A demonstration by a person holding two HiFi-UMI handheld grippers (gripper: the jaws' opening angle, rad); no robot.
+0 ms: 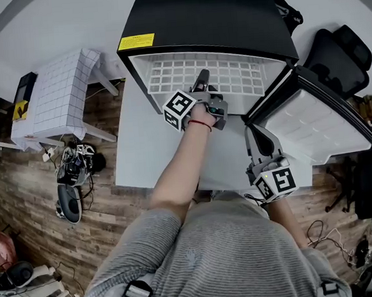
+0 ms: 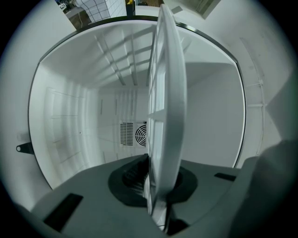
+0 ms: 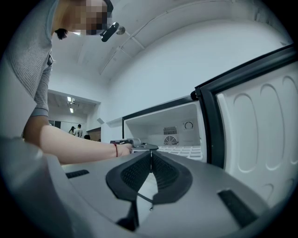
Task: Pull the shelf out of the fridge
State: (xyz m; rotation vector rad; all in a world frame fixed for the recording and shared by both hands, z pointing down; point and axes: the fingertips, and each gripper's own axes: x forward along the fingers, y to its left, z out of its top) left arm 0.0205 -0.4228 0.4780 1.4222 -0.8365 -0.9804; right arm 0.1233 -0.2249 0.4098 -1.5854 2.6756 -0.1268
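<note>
Currently the left tool (image 2: 156, 188) clamps the shelf (image 2: 166, 93) at its front edge; right tool (image 3: 150, 157) closed, empty.

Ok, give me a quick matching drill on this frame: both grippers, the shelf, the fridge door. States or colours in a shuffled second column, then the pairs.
Column one:
1. left gripper
2. right gripper
3. shelf
4. fridge door

Column two:
A. swung open, inner lining showing
B. jaws together, nothing between them
C. white grid
D. clamped on the shelf's front edge

Pairs: 1-D, 2-B, 3-C, 4-A
</note>
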